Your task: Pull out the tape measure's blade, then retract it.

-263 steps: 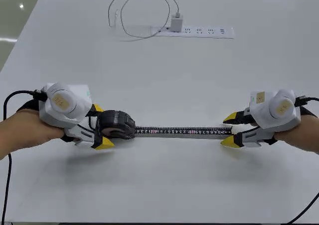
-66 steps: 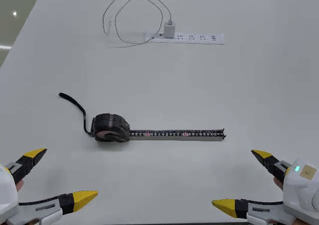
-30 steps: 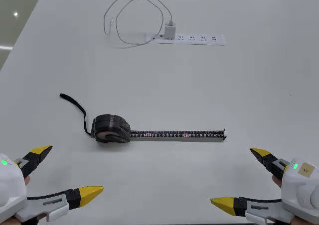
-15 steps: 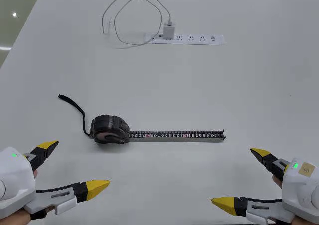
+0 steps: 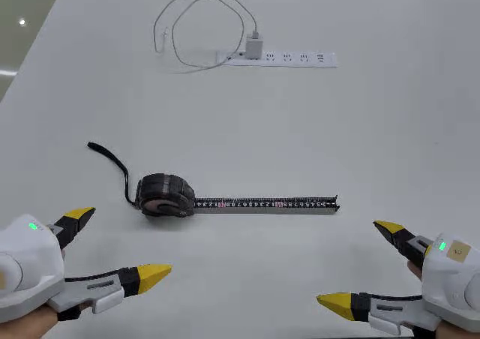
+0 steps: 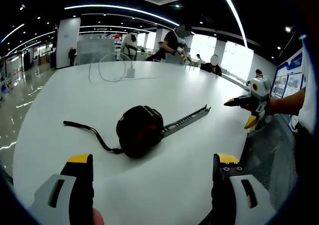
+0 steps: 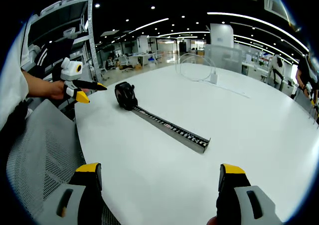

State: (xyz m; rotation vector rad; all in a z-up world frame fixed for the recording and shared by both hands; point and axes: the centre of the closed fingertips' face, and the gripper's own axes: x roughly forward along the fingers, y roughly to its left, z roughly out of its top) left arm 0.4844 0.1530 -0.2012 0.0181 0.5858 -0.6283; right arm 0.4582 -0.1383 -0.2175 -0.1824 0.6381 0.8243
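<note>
Left claw (image 5: 129,241) hovered over the near-left part of the white tabletop (image 5: 390,129), its yellow-tipped jaws spread wide with nothing between them. Right claw (image 5: 349,263) hung over the near-right part, its jaws likewise wide apart and empty. Both were clear of the tape measure (image 5: 166,195), which lay on the tabletop beyond them, nearer the left claw. From its dark round case the blade (image 5: 266,203) ran along the surface toward the right, markings showing, and its hooked end lay well apart from the right claw. A thin black strap (image 5: 111,159) trailed from the case's left side and curved away toward the far left.

In the left gripper view the case sat ahead between the jaws, with the blade pointing off toward the other claw at the right. In the right gripper view the blade's end lay nearest and the case farther off, near the other claw at the left.

At the far side of the tabletop lay a white power strip (image 5: 292,58), with a white charger (image 5: 254,46) plugged in at its left end and a white cable (image 5: 196,25) looping beside it.
</note>
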